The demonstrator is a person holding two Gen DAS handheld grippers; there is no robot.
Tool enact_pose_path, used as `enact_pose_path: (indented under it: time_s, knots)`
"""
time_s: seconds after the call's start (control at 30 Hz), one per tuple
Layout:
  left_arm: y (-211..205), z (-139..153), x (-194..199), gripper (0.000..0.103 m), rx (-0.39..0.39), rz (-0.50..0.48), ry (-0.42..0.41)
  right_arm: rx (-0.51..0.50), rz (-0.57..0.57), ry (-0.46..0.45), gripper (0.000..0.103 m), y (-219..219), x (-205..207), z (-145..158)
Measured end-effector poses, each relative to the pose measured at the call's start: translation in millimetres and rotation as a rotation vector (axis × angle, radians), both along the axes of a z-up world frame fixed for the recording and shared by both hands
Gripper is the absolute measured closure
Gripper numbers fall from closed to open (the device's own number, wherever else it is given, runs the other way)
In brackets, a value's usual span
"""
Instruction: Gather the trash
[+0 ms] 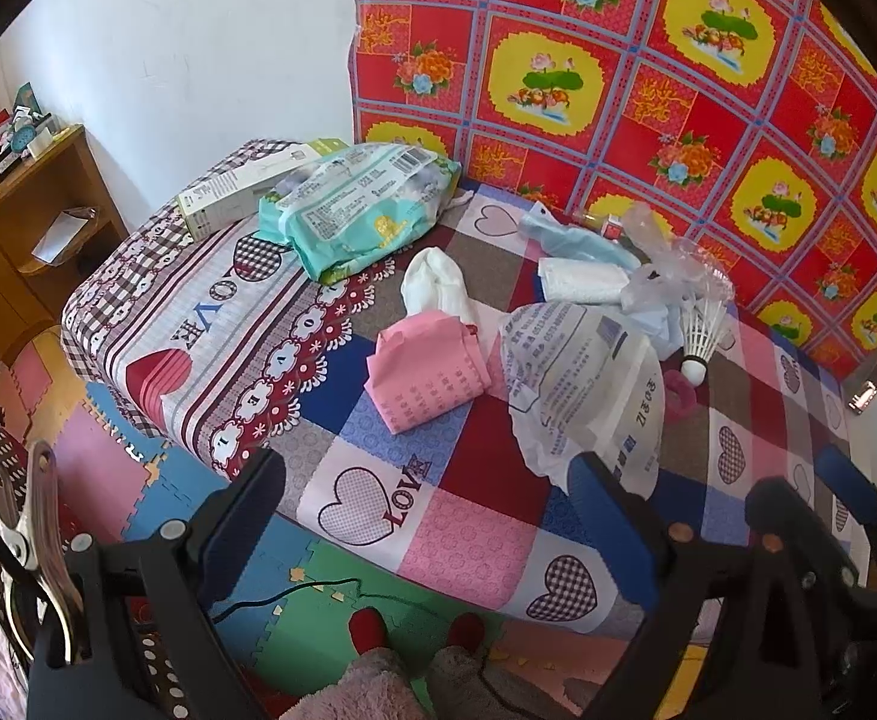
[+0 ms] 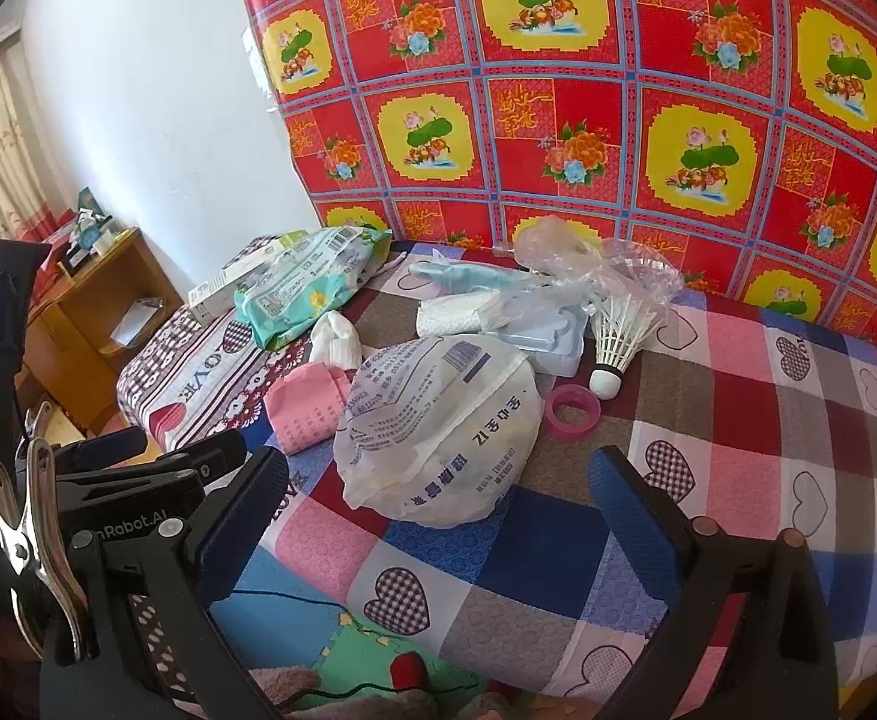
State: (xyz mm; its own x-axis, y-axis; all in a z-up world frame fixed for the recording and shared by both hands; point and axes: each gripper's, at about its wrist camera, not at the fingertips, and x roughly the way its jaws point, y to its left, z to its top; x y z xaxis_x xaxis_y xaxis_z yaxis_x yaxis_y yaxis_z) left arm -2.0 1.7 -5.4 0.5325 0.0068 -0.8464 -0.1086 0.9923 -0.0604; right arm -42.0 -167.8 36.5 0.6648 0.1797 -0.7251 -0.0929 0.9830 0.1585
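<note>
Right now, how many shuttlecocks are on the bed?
1. The shuttlecock stands cork-down near the floral backdrop, beside the pink tape ring, partly under the clear plastic bag. More could be hidden under the trash.

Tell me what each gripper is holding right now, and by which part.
Nothing is held. The left gripper and the right gripper are both open with nothing between their fingers, above the bed.

1. The right gripper (image 2: 438,480) is held with jaws wide apart, gripping nothing, above the bed's (image 2: 738,450) front edge.
2. A white printed bag (image 2: 438,414) is seen between the fingers, lying on the bed.
3. A pink ring (image 2: 571,411) lies just beside the bag.
4. A shuttlecock (image 2: 615,336) stands behind the ring.
5. A pink packet (image 2: 309,408) touches the bag's left side.
</note>
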Motion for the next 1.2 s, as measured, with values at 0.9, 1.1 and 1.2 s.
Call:
enact_pose_path:
  time_s: [0.9,1.1,1.2]
  knots:
    - [-2.0,-3.5,1.1,0.005,-0.004,-0.005,0.005,-0.005,-0.004,0.008,0.001,1.2,2.0,-2.1]
    - [-2.4,-3.6,1.1,0.005,-0.004,-0.005,0.006,-0.006,-0.002,0.008,0.001,2.1,2.1,-2.0]
    - [-2.6,-3.5,1.2,0.005,-0.003,-0.005,0.006,-0.006,-0.002,0.010,0.001,2.3,2.4,-2.1]
